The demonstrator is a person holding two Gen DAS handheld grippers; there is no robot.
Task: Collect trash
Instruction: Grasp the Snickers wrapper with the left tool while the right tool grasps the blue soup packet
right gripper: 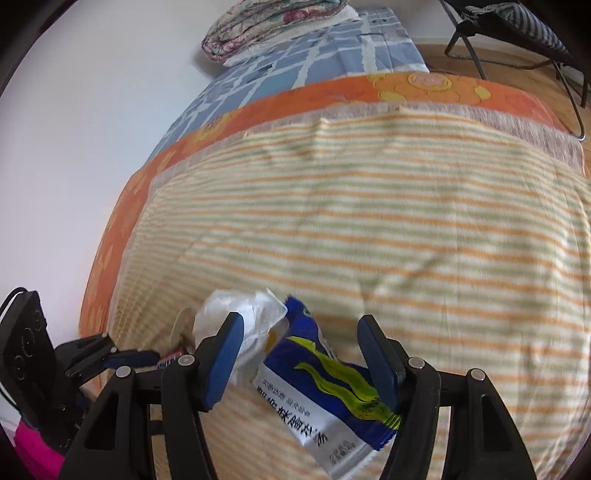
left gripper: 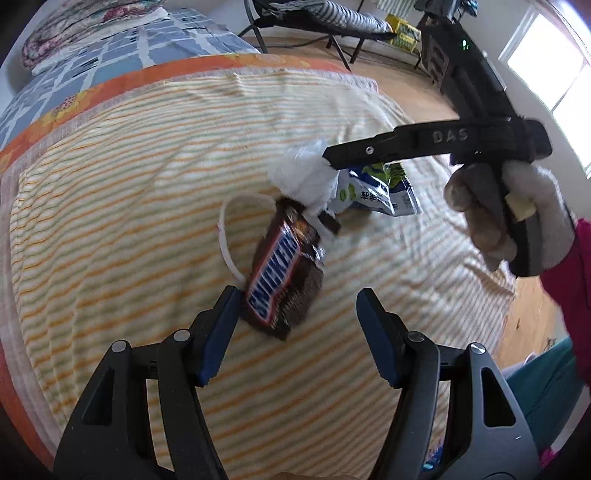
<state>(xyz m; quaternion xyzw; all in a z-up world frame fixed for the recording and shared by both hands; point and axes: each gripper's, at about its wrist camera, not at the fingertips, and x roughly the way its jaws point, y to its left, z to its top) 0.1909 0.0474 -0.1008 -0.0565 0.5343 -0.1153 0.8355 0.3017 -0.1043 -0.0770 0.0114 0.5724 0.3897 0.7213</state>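
A brown Snickers wrapper (left gripper: 284, 273) lies on the striped blanket (left gripper: 129, 221), its near end between the fingers of my open left gripper (left gripper: 299, 306), close to the left pad. Beyond it sit a crumpled white tissue (left gripper: 306, 181), a blue-and-white snack packet (left gripper: 376, 192) and a thin white plastic loop (left gripper: 229, 236). My right gripper (left gripper: 332, 158), held by a gloved hand (left gripper: 517, 206), reaches over the tissue and packet. In the right wrist view the right gripper (right gripper: 299, 332) stands open astride the snack packet (right gripper: 332, 387), with the tissue (right gripper: 240, 314) at its left finger.
The blanket covers a bed with an orange flowered sheet (right gripper: 424, 88), a blue checked sheet (right gripper: 314, 55) and a folded quilt (right gripper: 269, 26) against a white wall. A folding chair (left gripper: 314, 22) stands on the wooden floor (left gripper: 406, 81) beyond the bed. A window (left gripper: 546, 66) is at right.
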